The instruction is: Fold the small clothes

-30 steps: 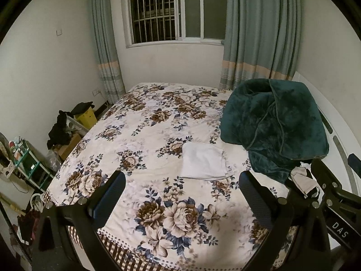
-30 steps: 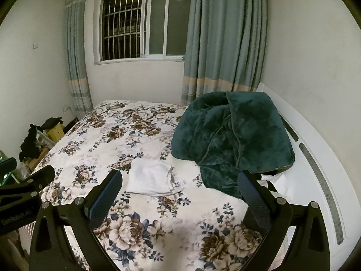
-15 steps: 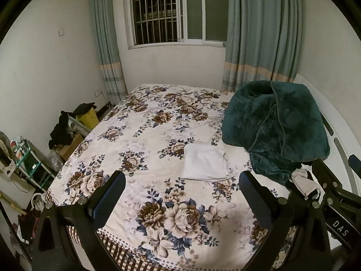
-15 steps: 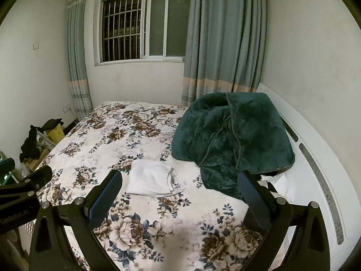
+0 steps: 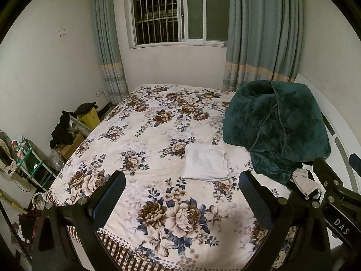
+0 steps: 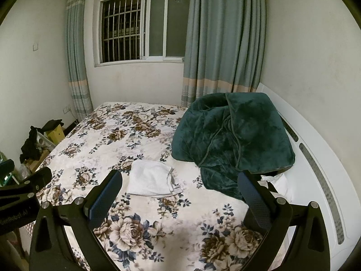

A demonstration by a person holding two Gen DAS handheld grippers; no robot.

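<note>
A small white garment [image 5: 206,162] lies folded flat on the floral bedspread [image 5: 158,135], in the middle of the bed; it also shows in the right wrist view [image 6: 152,179]. My left gripper [image 5: 181,194] is open and empty, held above the near edge of the bed, well short of the garment. My right gripper [image 6: 180,192] is open and empty, also held back from the garment. A small light crumpled cloth [image 5: 305,181] lies at the right by the green blanket.
A bulky dark green blanket [image 5: 275,124] is heaped on the bed's right side, against the white headboard [image 6: 315,158]. Boxes, dark clothes and a small shelf [image 5: 29,158] stand on the floor left of the bed. Window and curtains are at the far wall.
Both grippers have drawn back and tilted slightly; the view of the bed has shifted a little. The white garment has not moved.
</note>
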